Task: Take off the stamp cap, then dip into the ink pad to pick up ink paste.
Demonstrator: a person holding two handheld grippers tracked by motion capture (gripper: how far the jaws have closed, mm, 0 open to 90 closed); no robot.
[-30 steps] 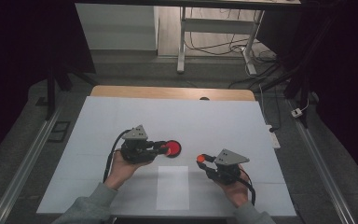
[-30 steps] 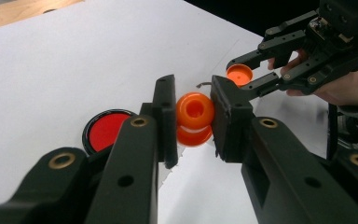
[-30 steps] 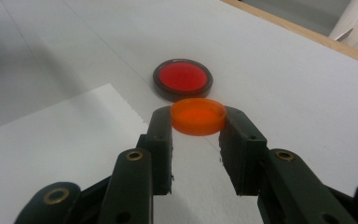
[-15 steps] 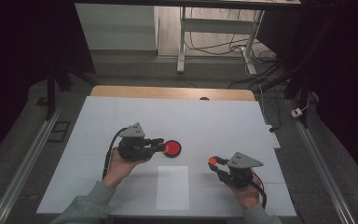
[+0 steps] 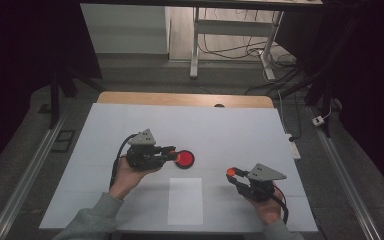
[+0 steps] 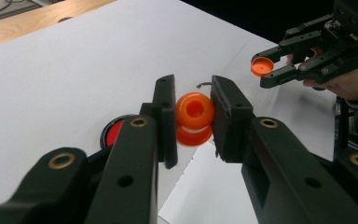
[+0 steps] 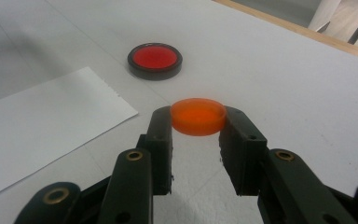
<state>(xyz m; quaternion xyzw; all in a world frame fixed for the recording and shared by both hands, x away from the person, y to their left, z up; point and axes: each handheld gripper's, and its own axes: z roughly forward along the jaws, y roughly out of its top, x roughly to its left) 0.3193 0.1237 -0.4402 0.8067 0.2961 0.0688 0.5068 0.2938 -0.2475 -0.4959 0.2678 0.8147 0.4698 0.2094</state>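
My left gripper (image 6: pixel 193 117) is shut on a small orange bottle-like piece (image 6: pixel 195 108) with an open round mouth, held just above the table. A red disc with a black rim (image 6: pixel 113 132) lies under its jaws, and in the high view that disc (image 5: pixel 184 159) sits right at the left gripper (image 5: pixel 172 151) tips. My right gripper (image 7: pixel 198 125) is shut on a shallow orange cap (image 7: pixel 198 115), gripped by its sides. In the high view the right gripper (image 5: pixel 231 174) is at the front right, apart from the left one.
A white paper sheet (image 5: pixel 185 200) lies on the white table cover (image 5: pixel 230 125) between the two hands, near the front edge. A wooden strip (image 5: pixel 180 99) borders the far edge. Metal rails (image 5: pixel 25 175) run down both sides.
My right gripper has drawn away from the left one, moving right and toward the front edge with the orange cap in it. The left gripper has hardly moved.
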